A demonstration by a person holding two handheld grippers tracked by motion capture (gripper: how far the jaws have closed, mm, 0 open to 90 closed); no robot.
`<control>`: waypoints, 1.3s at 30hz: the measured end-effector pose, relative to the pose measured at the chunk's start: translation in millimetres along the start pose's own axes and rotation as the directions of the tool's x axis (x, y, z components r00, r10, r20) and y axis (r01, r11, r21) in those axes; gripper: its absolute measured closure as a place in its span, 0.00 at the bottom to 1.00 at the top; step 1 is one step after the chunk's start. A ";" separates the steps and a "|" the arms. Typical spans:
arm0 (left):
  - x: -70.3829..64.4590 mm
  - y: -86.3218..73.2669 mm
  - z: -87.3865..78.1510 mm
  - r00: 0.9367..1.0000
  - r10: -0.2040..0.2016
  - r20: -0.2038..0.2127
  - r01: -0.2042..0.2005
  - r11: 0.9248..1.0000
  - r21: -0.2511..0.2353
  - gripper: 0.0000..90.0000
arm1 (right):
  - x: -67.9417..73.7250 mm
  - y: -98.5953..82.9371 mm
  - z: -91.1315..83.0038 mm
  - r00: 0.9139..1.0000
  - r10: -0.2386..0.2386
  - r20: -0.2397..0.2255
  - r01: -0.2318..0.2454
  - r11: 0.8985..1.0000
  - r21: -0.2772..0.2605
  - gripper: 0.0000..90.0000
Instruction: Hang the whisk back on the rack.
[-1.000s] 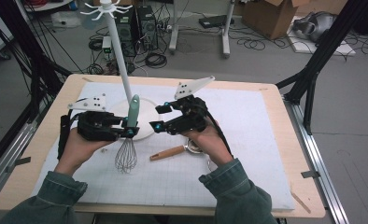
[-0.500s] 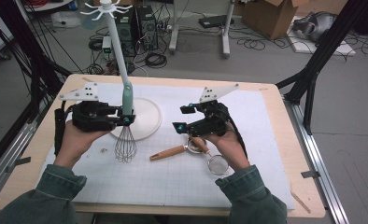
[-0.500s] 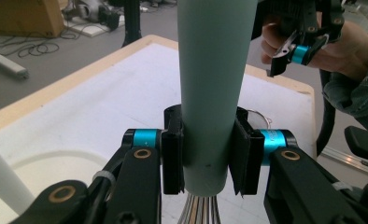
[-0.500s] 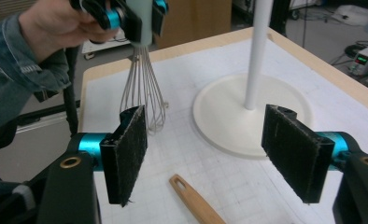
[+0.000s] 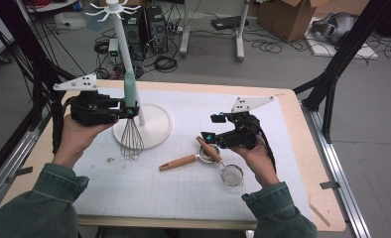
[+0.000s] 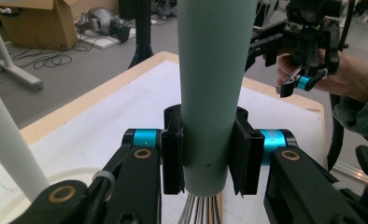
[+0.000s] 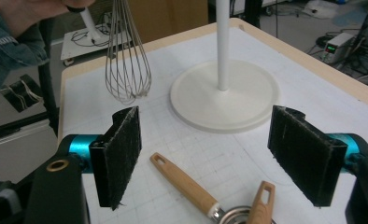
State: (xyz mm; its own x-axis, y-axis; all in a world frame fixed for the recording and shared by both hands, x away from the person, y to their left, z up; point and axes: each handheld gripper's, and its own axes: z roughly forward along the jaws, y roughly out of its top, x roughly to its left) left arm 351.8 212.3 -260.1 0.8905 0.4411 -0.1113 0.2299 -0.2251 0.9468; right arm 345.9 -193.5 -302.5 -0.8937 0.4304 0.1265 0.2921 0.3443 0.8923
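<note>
Left gripper (image 5: 129, 111): clamped on the mint-green handle of the whisk (image 5: 130, 121); in the left gripper view the two black pads (image 6: 173, 156) press flat on either side of the handle near its lower end; sits at about 9 o'clock of the table (image 5: 302, 148).

Whisk: held upright, handle up, wire loops down; the wires hang clear above the white mat (image 5: 183, 183), at roughly 8 o'clock of the stand's base; in the right gripper view the loops (image 7: 126, 70) dangle well above the mat.

Stand (image 5: 126, 59): white pole rising from a round white base (image 5: 156, 129); the whisk handle stands just beside the pole, at its 9 o'clock; whether they touch cannot be told.

Right gripper (image 5: 208, 134): jaws spread wide, nothing between them; it hovers at about 3 o'clock of the mat, above the strainers.

Strainers: two small ones with wooden handles, lying on the mat; one handle (image 5: 178, 162) points toward 8 o'clock, the other (image 5: 208, 148) toward 11 o'clock; a mesh bowl (image 5: 231, 174) lies at 5 o'clock of the right gripper.
</note>
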 end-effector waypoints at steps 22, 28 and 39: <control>21.8 29.9 -17.2 0.999 -0.025 -0.045 0.022 0.997 -0.074 0.77 | -10.1 -18.6 -21.6 0.998 0.035 0.050 -0.035 0.999 -0.006 0.26; 27.5 41.5 -21.0 0.998 -0.037 -0.044 0.033 0.995 -0.098 0.77 | -11.5 -20.9 -25.2 0.998 0.037 0.053 -0.037 0.999 -0.004 0.26; 30.8 54.9 -24.4 0.998 -0.040 -0.040 0.035 0.993 -0.114 0.77 | -13.7 -22.6 -25.1 0.998 0.041 0.049 -0.041 0.999 0.000 0.26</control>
State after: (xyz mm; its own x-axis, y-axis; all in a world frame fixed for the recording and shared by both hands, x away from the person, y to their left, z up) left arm 382.2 234.7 -204.3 0.8642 0.4842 -0.1366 0.2145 -0.1090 0.9706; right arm 342.9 -228.1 -313.6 -0.8630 0.4850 0.1416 0.3289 0.3266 0.8861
